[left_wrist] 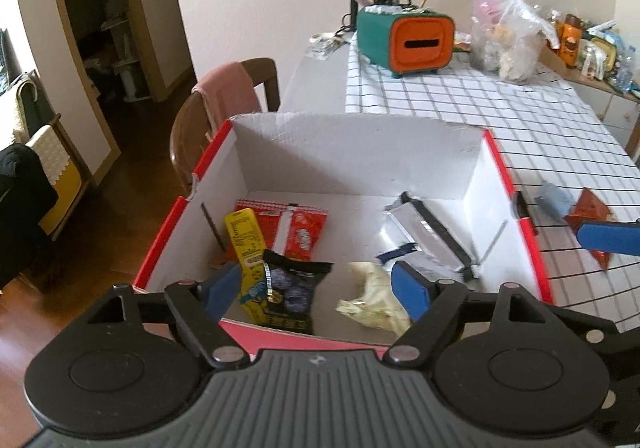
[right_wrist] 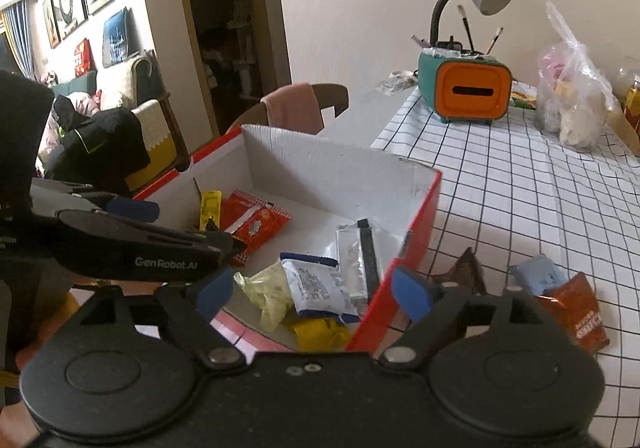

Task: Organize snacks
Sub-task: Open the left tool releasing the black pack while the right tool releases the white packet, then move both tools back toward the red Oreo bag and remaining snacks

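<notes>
Both claws released: left gripper (left_wrist: 316, 288), right gripper (right_wrist: 312, 290). Next we probably grab the orange packet (right_wrist: 576, 312) beside the box (right_wrist: 416, 232), approaching flat.

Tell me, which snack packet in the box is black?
The black packet with purple berries, at the red-and-white cardboard box's near edge. The others are red, yellow, silver or pale.
</notes>
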Motion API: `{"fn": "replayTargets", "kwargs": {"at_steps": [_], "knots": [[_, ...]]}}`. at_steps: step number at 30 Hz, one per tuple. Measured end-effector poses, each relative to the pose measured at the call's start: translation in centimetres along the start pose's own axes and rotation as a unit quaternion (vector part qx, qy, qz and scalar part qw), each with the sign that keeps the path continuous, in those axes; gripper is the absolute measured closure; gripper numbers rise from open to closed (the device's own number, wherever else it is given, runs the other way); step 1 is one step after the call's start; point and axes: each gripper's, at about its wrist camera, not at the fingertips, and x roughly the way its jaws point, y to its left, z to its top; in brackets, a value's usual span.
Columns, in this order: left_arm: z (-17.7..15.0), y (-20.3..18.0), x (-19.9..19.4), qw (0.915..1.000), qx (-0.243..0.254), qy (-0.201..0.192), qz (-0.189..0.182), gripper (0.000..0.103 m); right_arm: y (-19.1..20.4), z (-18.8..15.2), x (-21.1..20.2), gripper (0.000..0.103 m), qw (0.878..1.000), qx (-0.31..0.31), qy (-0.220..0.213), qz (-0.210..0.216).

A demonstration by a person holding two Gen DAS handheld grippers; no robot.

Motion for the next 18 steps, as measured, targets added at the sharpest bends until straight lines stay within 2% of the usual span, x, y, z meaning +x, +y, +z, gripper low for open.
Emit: {"fn": "replayTargets", "kwargs": {"at_steps": [5,11,18], "knots": [[-0.2,-1.3,-1.2,0.9998,-0.01,-0.01,-0.016,0.018,-1.7,-1.1,-2.0,0.003,1.0,-0.001,-0.024,0.004],[-0.7,-3.6,-2.2,0.9989,-0.009,-0.027,-0.038,0.015,-4.4,-2.7,-4.4,0.002,0.999,0.01,-0.045,0.001],[-1.1,-7.9,-2.7,0.9977,0.002,-0.045,-0.05,0.015,-8.2,-4.7,-6.6,0.001,0.998,0.022,-0.06,-0.027]]}}
